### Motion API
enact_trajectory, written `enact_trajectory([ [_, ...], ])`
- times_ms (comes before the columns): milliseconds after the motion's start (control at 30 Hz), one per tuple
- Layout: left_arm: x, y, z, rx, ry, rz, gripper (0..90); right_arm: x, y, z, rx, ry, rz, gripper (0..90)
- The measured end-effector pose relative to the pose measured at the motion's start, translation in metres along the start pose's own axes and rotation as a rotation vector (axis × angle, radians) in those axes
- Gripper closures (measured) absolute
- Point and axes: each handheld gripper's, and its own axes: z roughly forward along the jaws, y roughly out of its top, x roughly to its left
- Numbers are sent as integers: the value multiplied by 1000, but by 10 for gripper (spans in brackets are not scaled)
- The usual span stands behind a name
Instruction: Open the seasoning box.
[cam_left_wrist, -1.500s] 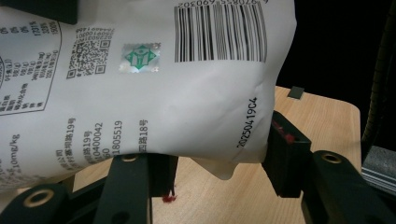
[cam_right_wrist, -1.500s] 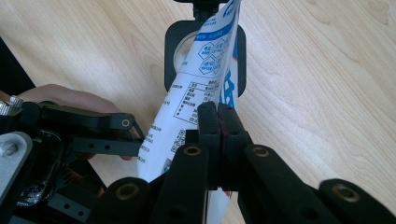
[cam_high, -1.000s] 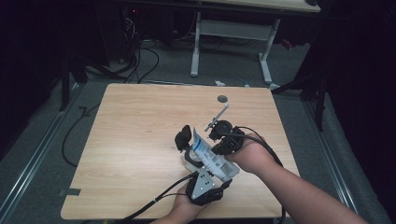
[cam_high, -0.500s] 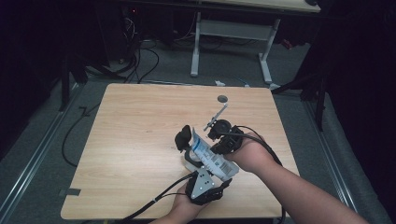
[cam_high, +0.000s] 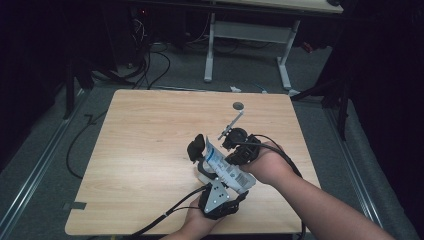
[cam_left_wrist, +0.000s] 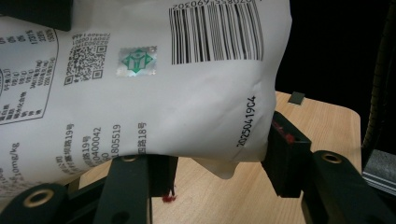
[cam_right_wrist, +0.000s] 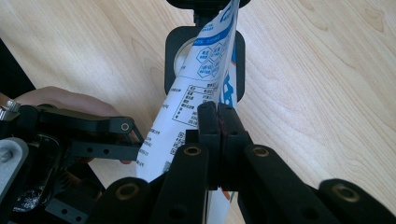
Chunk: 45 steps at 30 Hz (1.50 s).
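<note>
A white pouch (cam_high: 226, 169) with blue print and a barcode is held up above the wooden table (cam_high: 150, 150) between both grippers. In the right gripper view, my right gripper (cam_right_wrist: 218, 112) is shut on one thin edge of the pouch (cam_right_wrist: 187, 112). My left gripper (cam_high: 209, 162) comes in from the table's near edge. In the left gripper view, the pouch's (cam_left_wrist: 163, 93) lower end sits between the jaws of my left gripper (cam_left_wrist: 219, 163), bulging against the right-hand one. The right gripper (cam_high: 235, 150) is just right of the pouch.
A black rounded block (cam_right_wrist: 173, 51) with a pale round middle lies on the table behind the pouch. A thin light rod (cam_high: 231, 125) and a small dark disc (cam_high: 238, 105) sit farther back. Cables trail off the table's near edge.
</note>
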Motion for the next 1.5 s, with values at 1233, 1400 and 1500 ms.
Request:
enact_trajectory([
  [1233,0,2,-1,-8,1,3,519,1,0,-3,-12,-4,-2,900],
  [1400,0,3,-2,-10,1,3,519,2,1,-4,-9,-6,-1,900],
  [1500,0,3,-2,-11,2,3,519,2,1,-5,-5,-9,-2,900],
])
